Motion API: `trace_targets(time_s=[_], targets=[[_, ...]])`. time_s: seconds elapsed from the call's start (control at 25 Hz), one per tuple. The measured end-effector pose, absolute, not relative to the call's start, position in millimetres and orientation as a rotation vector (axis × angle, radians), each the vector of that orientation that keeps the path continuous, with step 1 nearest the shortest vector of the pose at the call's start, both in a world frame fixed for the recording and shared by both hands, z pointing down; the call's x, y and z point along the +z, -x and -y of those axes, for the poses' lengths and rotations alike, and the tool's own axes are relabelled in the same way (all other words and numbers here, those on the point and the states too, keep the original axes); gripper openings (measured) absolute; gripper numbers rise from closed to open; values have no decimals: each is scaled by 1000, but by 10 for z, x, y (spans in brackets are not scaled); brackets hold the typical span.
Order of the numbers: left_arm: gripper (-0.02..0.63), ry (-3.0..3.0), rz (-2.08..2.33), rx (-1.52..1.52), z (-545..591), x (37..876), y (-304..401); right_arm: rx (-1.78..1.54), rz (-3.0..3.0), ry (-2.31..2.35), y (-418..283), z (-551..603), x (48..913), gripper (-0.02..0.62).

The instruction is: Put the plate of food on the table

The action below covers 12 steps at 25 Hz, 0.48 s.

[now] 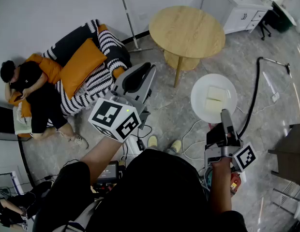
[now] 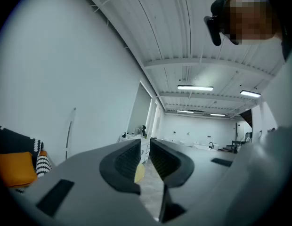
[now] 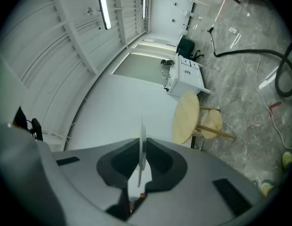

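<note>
Between the jaws of the right gripper sits the rim of the white plate. They are closed on it, one pad above the rim and one below. The rest of the plate juts out beyond the jaw tips, with pale slabs of food lying flat on it. It hangs over the bare floor, well apart from the round wooden table, which stands ahead of these jaws and off toward the left gripper's side. The left gripper is held up level, its jaws a little apart with nothing between them. The step in hand looks like the carry to the table. Since only the rim is pinched, the plate should probably be kept level and moved slowly so the food does not slide. It would be best brought well in over the tabletop rather than near its edge, then lowered until its base rests flat before the jaws let go. The free jaws could steady the far rim if the plate sags. No brand, label or writing can be read; the gripper cubes carry only black-and-white square markers.
</note>
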State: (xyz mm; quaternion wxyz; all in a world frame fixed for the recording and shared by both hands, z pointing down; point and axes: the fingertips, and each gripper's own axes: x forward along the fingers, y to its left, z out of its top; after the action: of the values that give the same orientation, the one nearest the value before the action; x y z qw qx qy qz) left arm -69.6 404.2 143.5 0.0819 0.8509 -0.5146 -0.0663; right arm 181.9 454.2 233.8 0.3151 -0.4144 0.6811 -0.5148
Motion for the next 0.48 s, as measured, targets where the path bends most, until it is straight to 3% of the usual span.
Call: trace_targets(time_s=[0.48], targets=[[67, -2558, 1497, -226, -4034, 1388, 710, -1326, -1811, 1098, -1765, -4536, 2251, 34]])
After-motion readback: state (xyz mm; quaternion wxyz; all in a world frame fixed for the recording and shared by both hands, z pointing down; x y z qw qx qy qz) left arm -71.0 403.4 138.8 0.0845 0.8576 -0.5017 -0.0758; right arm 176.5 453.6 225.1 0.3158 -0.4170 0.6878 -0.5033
